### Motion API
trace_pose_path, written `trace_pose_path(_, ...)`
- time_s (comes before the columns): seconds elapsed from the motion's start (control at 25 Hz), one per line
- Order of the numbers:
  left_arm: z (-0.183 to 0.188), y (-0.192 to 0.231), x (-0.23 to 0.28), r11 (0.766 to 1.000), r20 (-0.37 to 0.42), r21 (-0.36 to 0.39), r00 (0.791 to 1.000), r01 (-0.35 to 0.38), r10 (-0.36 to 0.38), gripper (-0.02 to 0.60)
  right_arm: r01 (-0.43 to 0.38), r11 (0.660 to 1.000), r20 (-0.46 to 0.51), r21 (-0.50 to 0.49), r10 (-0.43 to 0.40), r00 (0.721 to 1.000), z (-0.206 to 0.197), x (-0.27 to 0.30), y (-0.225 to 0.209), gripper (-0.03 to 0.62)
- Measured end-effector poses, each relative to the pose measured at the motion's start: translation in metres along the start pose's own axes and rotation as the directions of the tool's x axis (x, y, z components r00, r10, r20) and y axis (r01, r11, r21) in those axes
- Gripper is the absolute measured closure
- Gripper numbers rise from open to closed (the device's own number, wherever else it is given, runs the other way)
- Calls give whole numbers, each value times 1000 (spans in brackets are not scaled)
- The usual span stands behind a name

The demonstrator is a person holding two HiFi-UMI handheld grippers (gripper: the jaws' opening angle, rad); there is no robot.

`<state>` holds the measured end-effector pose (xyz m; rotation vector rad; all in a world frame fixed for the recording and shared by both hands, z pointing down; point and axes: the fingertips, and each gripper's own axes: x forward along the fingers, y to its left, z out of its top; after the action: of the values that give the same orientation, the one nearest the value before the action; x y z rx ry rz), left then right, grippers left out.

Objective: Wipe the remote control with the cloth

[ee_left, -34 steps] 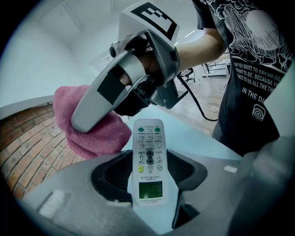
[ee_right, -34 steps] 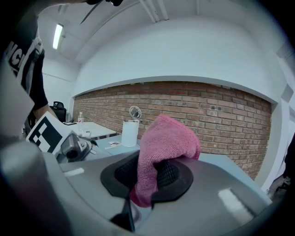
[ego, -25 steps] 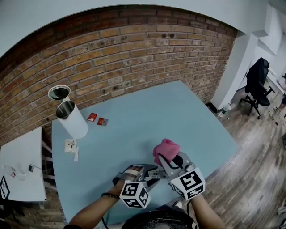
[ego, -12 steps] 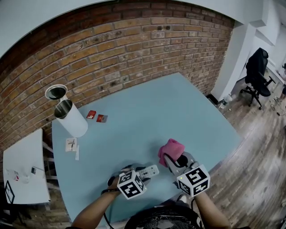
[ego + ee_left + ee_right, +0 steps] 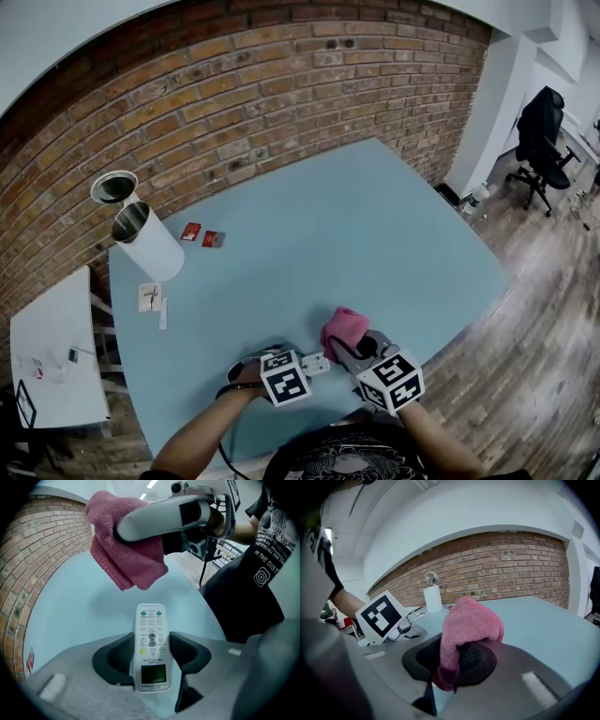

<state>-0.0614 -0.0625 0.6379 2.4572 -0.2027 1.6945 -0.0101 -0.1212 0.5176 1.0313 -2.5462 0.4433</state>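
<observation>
My left gripper (image 5: 151,654) is shut on a white remote control (image 5: 150,644), which stands lengthwise between the jaws with its buttons and small screen facing the camera. Its far end points down at the blue table (image 5: 75,606). My right gripper (image 5: 454,660) is shut on a pink cloth (image 5: 471,625) that bulges out past the jaws. In the left gripper view the cloth (image 5: 124,559) hangs just above the remote's far end, apart from it. In the head view both grippers sit at the table's near edge, the cloth (image 5: 342,327) right of the remote (image 5: 316,364).
A white cylinder (image 5: 150,246) with an open top stands at the table's far left, a round lid or cup (image 5: 117,187) behind it. Red packets (image 5: 202,235) and paper slips (image 5: 150,300) lie nearby. A white side table (image 5: 56,347) is left, an office chair (image 5: 541,150) far right.
Both grippers have sunk toward the table's near edge. The left one has tipped down with the remote, and the cloth has come closer to the remote.
</observation>
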Motion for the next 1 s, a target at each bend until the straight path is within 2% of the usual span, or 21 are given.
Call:
trace_pose_path(0.2,1,-1,1,1000,6,25,1000,9,-9,334,-18,1000,-17,22,18,1000,-6,4,3,533)
trace_pose_path(0.32,-4,2,-3,999,0,42,1000,-16,16,324,-30,999,-21,30,31,999,-6,7,7,533)
trace_pose_path(0.52,-27,5,-17,999,-13,24,999,-37,37,319,-70,996,-19,55,71,997,-7,13,17,533)
trace_pose_path(0.72,-55,2,-22,999,-33,-4,998,-51,51,321,-163,981,-17,103,166,986,-3,29,43,531)
trace_pose_path(1.0,-61,3,-22,996,8,-64,998,-60,60,321,-298,935,-31,192,310,950,1,61,88,533)
